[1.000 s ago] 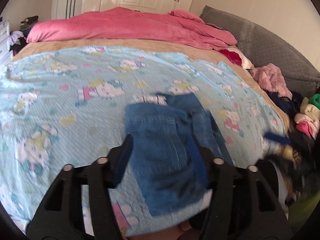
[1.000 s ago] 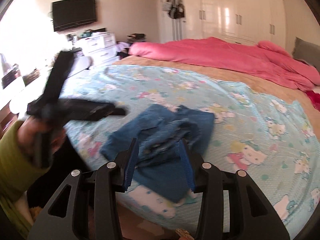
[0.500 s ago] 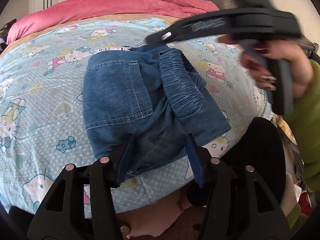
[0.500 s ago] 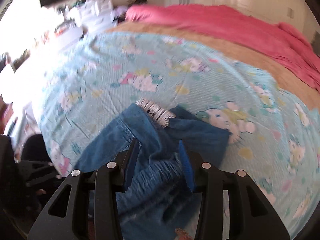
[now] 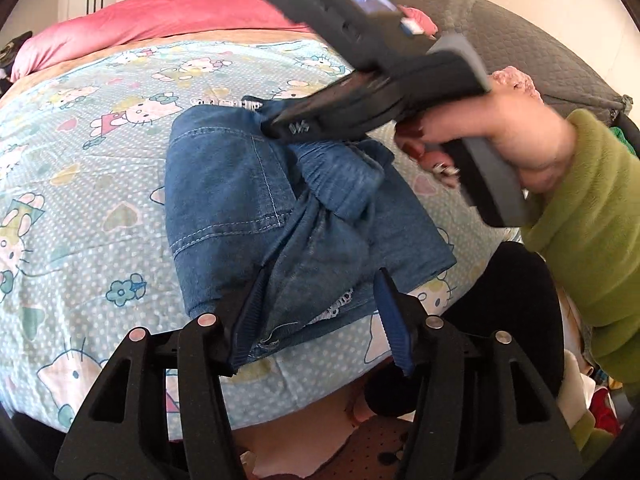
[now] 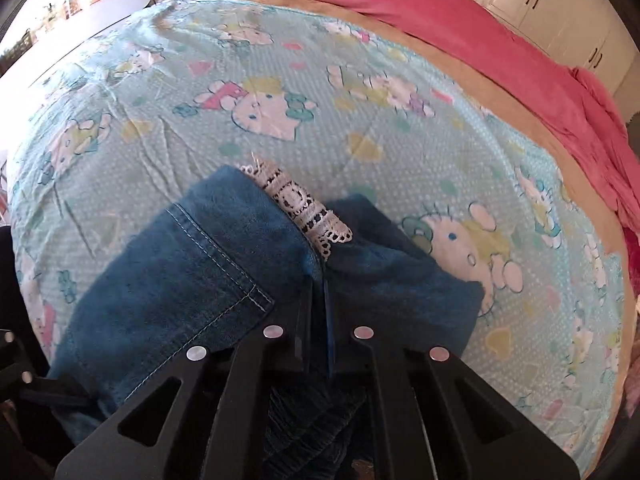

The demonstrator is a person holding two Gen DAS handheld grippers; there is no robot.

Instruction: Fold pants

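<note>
Blue denim pants [image 5: 280,216] bunched on the pale-blue cartoon-print bed sheet [image 6: 280,80]
Right hand-held gripper [image 6: 319,300] pinches them closed; left hand-held gripper [image 5: 316,316] gapes wide, empty; pink quilt [image 6: 460,20] beyond

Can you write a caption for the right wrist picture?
Right tool pinching blue jeans with white lace trim on a cartoon-cat bedsheet.

Pants [image 5: 256,208]: laid bunched on the sheet [image 5: 80,200] at the near edge of the bed. Right gripper [image 6: 318,308]: set upon the pants, right of the pocket. Left gripper [image 5: 316,312]: placed at the pants' near edge. Quilt [image 6: 460,28]: heaped beyond the sheet.
</note>
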